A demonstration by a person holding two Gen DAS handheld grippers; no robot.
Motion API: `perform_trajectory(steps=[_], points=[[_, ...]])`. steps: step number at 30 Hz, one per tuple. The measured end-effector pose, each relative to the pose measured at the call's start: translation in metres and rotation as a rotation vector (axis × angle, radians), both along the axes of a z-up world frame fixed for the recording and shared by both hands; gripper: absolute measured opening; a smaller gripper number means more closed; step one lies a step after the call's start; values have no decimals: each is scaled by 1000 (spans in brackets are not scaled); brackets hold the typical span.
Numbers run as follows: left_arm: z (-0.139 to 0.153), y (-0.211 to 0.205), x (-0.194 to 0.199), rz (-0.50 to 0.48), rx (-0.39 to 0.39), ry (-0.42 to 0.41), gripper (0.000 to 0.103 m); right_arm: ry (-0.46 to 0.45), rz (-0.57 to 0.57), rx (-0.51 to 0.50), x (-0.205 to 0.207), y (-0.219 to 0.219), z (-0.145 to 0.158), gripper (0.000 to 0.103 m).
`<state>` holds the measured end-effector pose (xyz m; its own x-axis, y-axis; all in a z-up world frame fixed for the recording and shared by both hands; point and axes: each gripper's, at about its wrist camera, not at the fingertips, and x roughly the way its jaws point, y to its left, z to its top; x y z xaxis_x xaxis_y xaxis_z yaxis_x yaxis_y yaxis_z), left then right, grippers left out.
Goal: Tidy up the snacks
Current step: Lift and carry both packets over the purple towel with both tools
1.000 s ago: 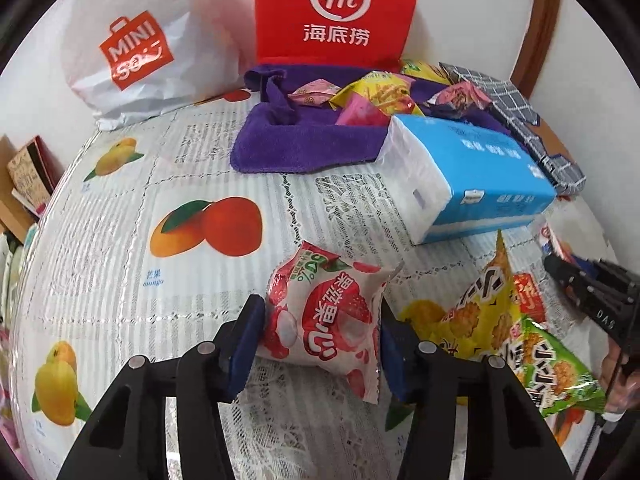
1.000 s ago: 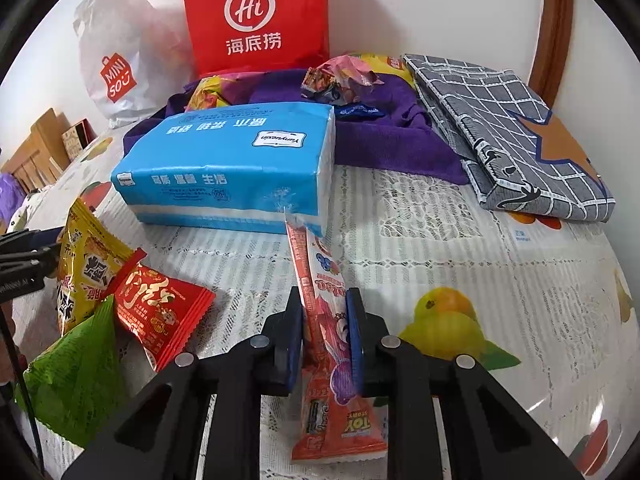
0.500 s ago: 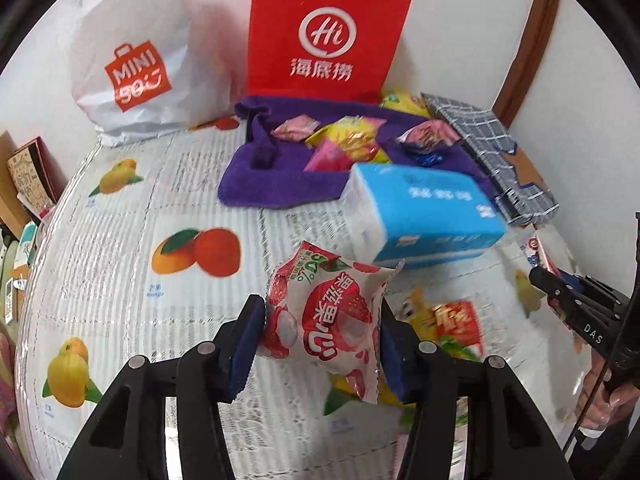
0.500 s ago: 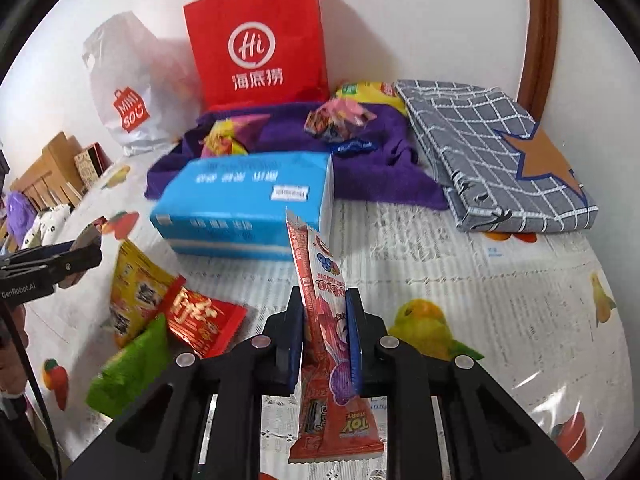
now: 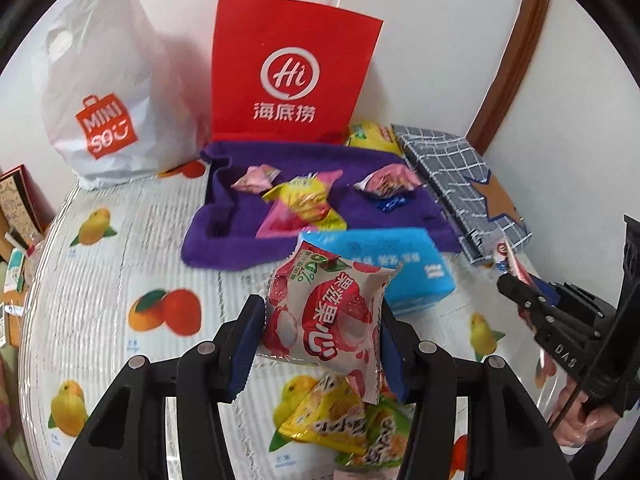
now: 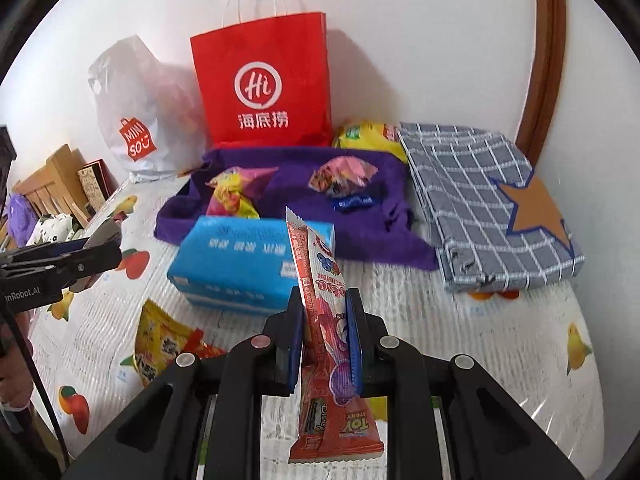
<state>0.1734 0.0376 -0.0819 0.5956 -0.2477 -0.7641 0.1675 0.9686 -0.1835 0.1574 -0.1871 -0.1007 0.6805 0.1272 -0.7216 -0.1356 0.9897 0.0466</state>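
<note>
Glossy plastic film wraps the lychee snack pouch (image 5: pixel 328 312); the purple towel (image 5: pixel 240 236) looks like soft, matt cloth, the red bag (image 5: pixel 288 80) smooth paper, the table cover (image 5: pixel 120 264) shiny and ribbed

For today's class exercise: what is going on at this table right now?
A person holds a gripper in each hand. The left gripper is shut on a lychee snack pouch, the right gripper on a long red snack stick, both held clear of the table. More snacks lie on the purple towel ahead.
</note>
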Motion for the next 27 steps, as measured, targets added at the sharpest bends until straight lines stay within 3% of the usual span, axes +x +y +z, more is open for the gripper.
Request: perform_trajectory(steps=[13,27], points=[[30,-8,51,-4,20,-33,51,-30,-30,48,63,0,29,19],[35,3,116,21,12,-27,51,-71,-11,23,134,14,48,19]])
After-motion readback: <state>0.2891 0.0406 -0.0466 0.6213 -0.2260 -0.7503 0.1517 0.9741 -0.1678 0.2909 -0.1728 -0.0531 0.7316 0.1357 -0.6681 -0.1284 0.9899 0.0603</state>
